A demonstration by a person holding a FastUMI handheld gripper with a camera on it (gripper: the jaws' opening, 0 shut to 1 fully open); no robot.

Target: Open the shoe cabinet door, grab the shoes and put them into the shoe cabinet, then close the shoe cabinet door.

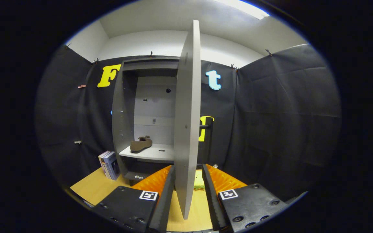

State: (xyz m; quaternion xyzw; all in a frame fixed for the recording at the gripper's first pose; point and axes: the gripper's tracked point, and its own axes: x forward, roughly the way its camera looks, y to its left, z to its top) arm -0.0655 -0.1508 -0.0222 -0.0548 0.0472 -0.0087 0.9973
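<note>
The grey shoe cabinet [125, 106] stands open ahead of me on the wooden table. A brown shoe [141, 144] lies on its light shelf [151, 153], toward the left wall. The cabinet door [188, 113] is swung out toward me and I see it edge-on, with its black handle [208, 127] on the right face. My gripper [188, 166] is open, and the door's lower edge stands between its fingers. The left finger [168, 194] is close against the door, while the right finger [210, 194] stands a little apart from it.
Two or three books [109, 165] stand upright against the cabinet's left side. Small pale bits [138, 177] lie on the cabinet's bottom board. A yellow-green thing [199, 184] lies on the table [89, 189] behind the door. Black cloth walls close in on left and right.
</note>
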